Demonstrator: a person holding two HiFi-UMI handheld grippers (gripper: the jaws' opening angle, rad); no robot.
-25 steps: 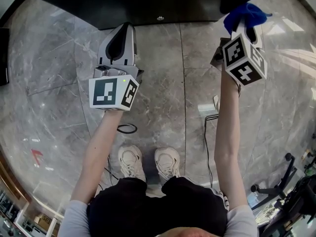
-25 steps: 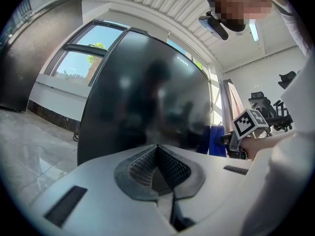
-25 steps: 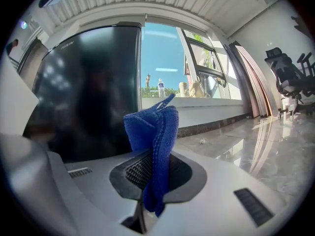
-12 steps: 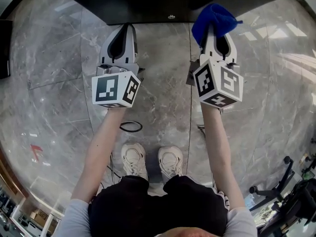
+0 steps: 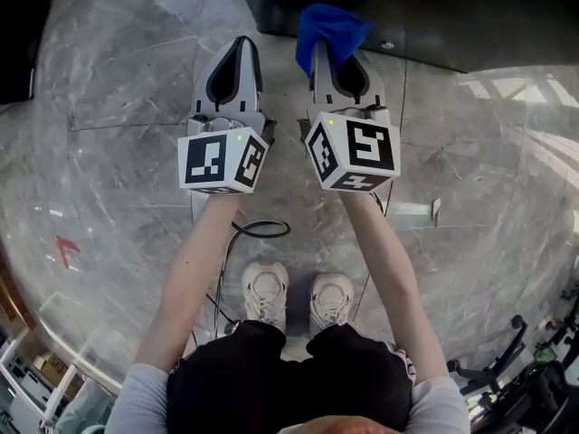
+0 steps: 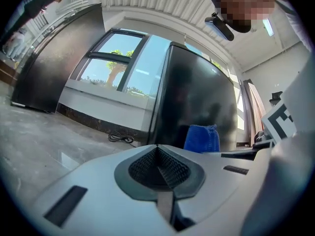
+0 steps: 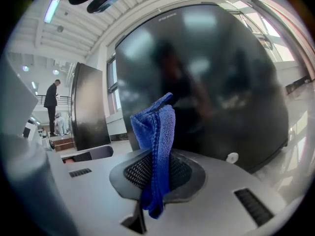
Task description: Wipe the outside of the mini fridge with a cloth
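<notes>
Blue microfibre, by the look of it: the cloth (image 7: 156,146) stands up out of the right tool (image 7: 156,173), whose jaws are pinched tight on its lower folds. A bunched flap rises above the pads and a short tail hangs below.

It looks soft, light and floppy. It should drape against whatever it meets, and nothing about it seems fragile. Gripped this low, the free flap will likely fold over under pressure, so the bunched upper part is what ought to face the panel.

The mini fridge (image 7: 221,82) is a glossy black cabinet on the grey marble floor (image 5: 118,152), directly ahead of the 2 tools. The cloth is near its dark front, though I can't say whether it is touching. That skin looks hard, smooth and slick (it mirrors the room), so light pressure should be enough. I'd guess a small cabinet could creep on polished stone if shoved.

The left tool (image 6: 158,151) has its jaws together on nothing and sits just beside the right one. It is free to steady a top corner of the cabinet.
</notes>
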